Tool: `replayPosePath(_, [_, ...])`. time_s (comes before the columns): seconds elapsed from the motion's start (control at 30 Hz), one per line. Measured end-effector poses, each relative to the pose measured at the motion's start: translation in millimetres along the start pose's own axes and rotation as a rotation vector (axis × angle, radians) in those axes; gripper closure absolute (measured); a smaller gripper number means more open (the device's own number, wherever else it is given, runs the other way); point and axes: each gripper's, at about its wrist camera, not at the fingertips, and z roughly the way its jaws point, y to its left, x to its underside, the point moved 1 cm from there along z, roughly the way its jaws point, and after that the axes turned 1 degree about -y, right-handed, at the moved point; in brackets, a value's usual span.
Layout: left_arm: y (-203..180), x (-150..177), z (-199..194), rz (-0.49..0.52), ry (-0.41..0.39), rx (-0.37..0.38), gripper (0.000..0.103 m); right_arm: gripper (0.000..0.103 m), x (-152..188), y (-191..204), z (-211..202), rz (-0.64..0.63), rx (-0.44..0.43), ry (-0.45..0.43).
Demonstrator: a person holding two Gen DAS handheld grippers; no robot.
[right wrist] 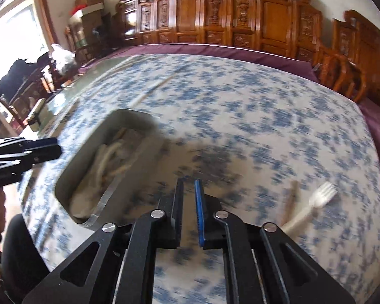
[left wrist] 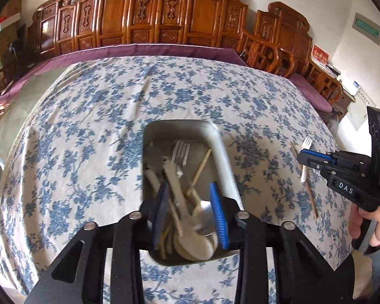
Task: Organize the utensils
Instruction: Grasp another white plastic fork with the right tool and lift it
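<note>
A grey rectangular tray point(left wrist: 221, 157) sits mid-table and holds several utensils: white plastic spoons point(left wrist: 197, 243), a fork point(left wrist: 181, 152) and a wooden chopstick point(left wrist: 201, 168). My left gripper point(left wrist: 190, 215) is open, hovering over the tray's near end with nothing between its pads. My right gripper point(right wrist: 189, 210) is nearly closed and empty, above the cloth right of the tray point(right wrist: 109, 197). A white plastic fork point(right wrist: 309, 207) and a wooden chopstick point(right wrist: 290, 200) lie on the cloth to its right; both also show in the left wrist view, the fork point(left wrist: 305, 157) and the chopstick point(left wrist: 310, 195).
The table is covered by a blue-flowered white cloth point(left wrist: 88, 126) over a purple underlay point(left wrist: 139, 49). Carved wooden chairs point(left wrist: 164, 17) line the far side and right. Boxes point(right wrist: 88, 2) and clutter stand at the far left by a window.
</note>
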Motion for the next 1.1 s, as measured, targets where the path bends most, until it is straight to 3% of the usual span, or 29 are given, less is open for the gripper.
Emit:
replayPosePath(0.1, [-17,-1,5,0.011,0.001,0.010,0.049,0.089,11,-39,-6,0.045,0.052,0.009])
replayPosePath(0.2, [-32,-1,10,0.020,-0.001,0.001,0.033,0.081,20,-69,-10,0.085,0.088,0.010])
replayPosePath(0.33, [-46,-1,14,0.024,-0.007,-0.001,0.021,0.069,30,-95,-10,0.124,0.117,0.015])
replayPosePath(0.53, [-63,1,21,0.032,0.005,-0.004,0.018,0.060,40,-119,5,0.181,0.133,0.048])
replayPosePath(0.87, [-97,5,33,0.072,0.030,0.008,0.018,0.057,44,-141,37,0.308,0.132,0.089])
replayPosePath(1.1, [-117,9,41,0.100,0.049,0.015,0.018,0.057,43,-145,55,0.300,0.174,0.138])
